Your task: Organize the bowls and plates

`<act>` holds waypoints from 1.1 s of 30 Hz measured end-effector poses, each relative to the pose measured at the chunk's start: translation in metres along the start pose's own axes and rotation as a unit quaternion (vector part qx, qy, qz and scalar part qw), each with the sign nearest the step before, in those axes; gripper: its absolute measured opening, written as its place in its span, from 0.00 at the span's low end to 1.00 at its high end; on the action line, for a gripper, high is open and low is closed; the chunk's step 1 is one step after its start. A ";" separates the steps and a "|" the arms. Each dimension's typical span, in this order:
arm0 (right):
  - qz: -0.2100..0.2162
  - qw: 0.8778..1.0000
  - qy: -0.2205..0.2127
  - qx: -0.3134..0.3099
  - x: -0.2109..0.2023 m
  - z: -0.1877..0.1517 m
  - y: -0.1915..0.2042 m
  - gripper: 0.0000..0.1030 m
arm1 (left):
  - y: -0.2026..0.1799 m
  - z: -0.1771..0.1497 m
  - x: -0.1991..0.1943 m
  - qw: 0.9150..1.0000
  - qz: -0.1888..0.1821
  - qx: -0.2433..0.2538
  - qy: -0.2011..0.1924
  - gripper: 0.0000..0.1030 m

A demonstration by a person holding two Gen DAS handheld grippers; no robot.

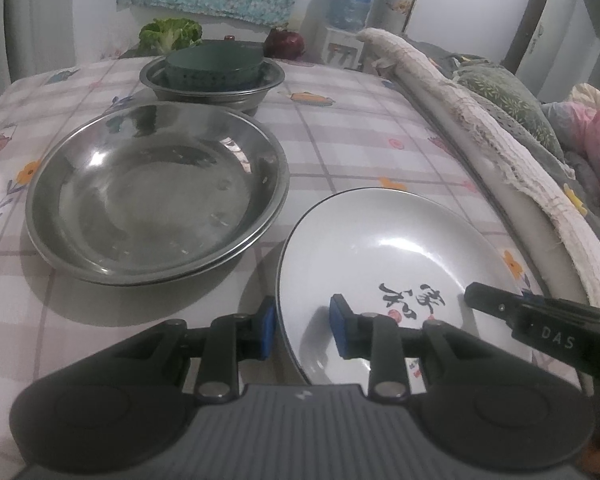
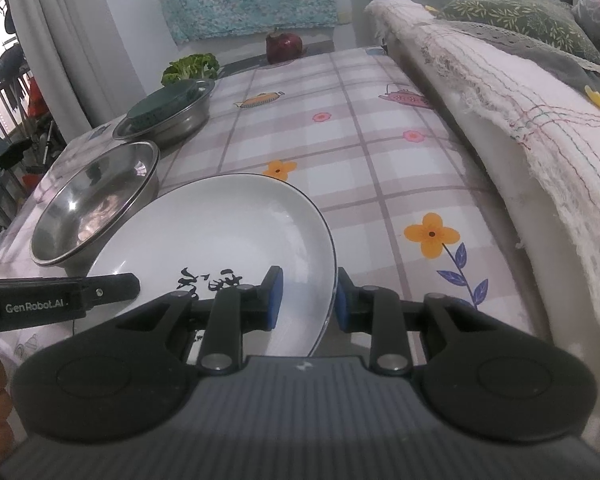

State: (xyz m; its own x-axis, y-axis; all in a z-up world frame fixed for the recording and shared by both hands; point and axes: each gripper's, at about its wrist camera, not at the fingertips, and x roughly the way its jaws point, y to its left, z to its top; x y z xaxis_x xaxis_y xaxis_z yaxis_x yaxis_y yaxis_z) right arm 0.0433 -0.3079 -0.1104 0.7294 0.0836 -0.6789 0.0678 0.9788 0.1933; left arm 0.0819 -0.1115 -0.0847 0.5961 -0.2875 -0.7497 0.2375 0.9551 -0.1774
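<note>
- White china with a thin dark rim and black brush lettering, the plate [image 1: 384, 264] lay at the near right of the desk [image 1: 340, 128], on a checked cloth printed with flowers.
- Left gripper [image 1: 302, 330] stood part open astride the plate's near left rim, one blue pad outside and one over the china; whether the pads touched the rim could not be told.
- Right gripper [image 2: 306, 300] stood likewise part open astride the near right rim, gripping nothing that could be seen.
- Steel dish [image 1: 156, 192] sat just left of the plate and a little farther off, their rims near but apart.
- Farther still, a steel bowl [image 1: 212, 80] held a dark green bowl [image 1: 214, 64].
- Judged from this, the step in hand was seizing the plate from both sides; it would go best if both grippers closed squarely on the rim together and lifted level, since glazed china could slip from small pads.
- Risk lay in tilting the plate into the steel dish's rim on the way up.
- Open cloth stretched beyond the plate on the far right, giving the most room to move.
- A padded edge draped with a fringed towel [image 2: 520, 92] ran close along the right side, so swinging that way looked tight.
- Greens [image 1: 170, 34] and a dark red fruit [image 1: 284, 42] sat at the far edge, well apart.
</note>
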 end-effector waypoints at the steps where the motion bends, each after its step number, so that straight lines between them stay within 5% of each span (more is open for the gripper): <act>1: -0.001 1.000 0.000 0.000 0.000 0.000 0.000 0.26 | 0.000 0.000 0.000 1.000 0.001 0.001 -0.001 0.30; 33: -0.005 1.000 0.000 -0.004 0.002 0.000 0.003 0.28 | 0.002 0.001 0.001 1.000 -0.002 -0.002 0.000 0.32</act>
State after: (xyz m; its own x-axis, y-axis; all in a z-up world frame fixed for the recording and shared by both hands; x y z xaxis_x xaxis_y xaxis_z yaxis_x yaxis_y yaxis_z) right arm 0.0446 -0.3048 -0.1112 0.7282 0.0735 -0.6814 0.0703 0.9810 0.1809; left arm 0.0832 -0.1103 -0.0853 0.5945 -0.2910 -0.7496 0.2363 0.9543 -0.1831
